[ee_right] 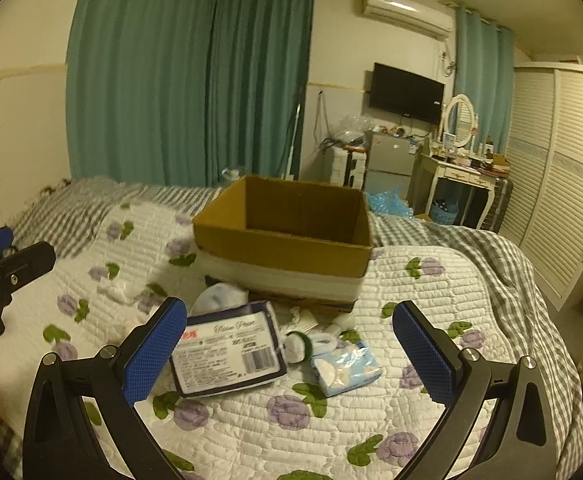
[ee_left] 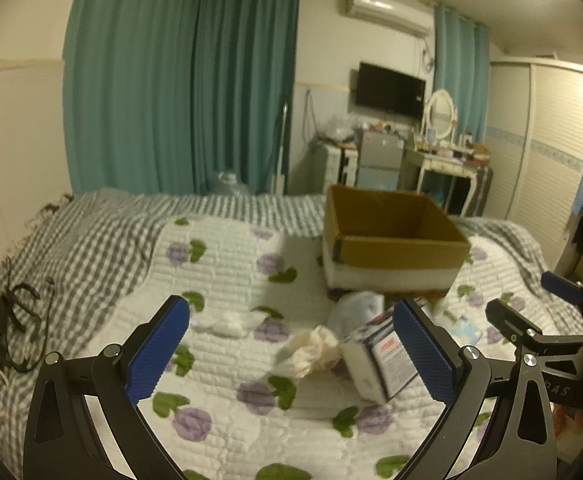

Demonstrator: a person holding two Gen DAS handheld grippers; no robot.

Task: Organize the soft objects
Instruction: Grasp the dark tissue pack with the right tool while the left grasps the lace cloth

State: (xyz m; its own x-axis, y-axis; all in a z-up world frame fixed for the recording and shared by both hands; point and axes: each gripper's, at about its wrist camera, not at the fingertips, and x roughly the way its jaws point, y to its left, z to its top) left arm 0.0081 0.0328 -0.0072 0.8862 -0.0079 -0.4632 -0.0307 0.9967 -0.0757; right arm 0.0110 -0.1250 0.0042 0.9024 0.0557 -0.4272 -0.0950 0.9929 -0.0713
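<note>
An open brown cardboard box (ee_left: 395, 236) (ee_right: 287, 236) stands on a floral quilt, empty as far as I see. In front of it lie soft items: a white wrapped pack with a printed label (ee_right: 227, 354) (ee_left: 379, 364), a light-blue tissue pack (ee_right: 345, 368), a crumpled cream cloth (ee_left: 311, 350), white cotton wads (ee_left: 227, 322) (ee_right: 117, 290), a pale rolled sock (ee_right: 219, 296) and a small white-and-green plush (ee_right: 301, 346). My left gripper (ee_left: 291, 354) is open above the cream cloth. My right gripper (ee_right: 289, 354) hovers open over the pack and plush, holding nothing.
The quilt (ee_right: 411, 420) covers a grey checked bedspread (ee_left: 71, 240). Black cables and straps (ee_left: 11, 332) lie at the bed's left edge. Beyond the bed are teal curtains (ee_left: 179, 92), a small fridge (ee_right: 391, 160), a dressing table (ee_right: 463, 176) and a white wardrobe (ee_right: 563, 168).
</note>
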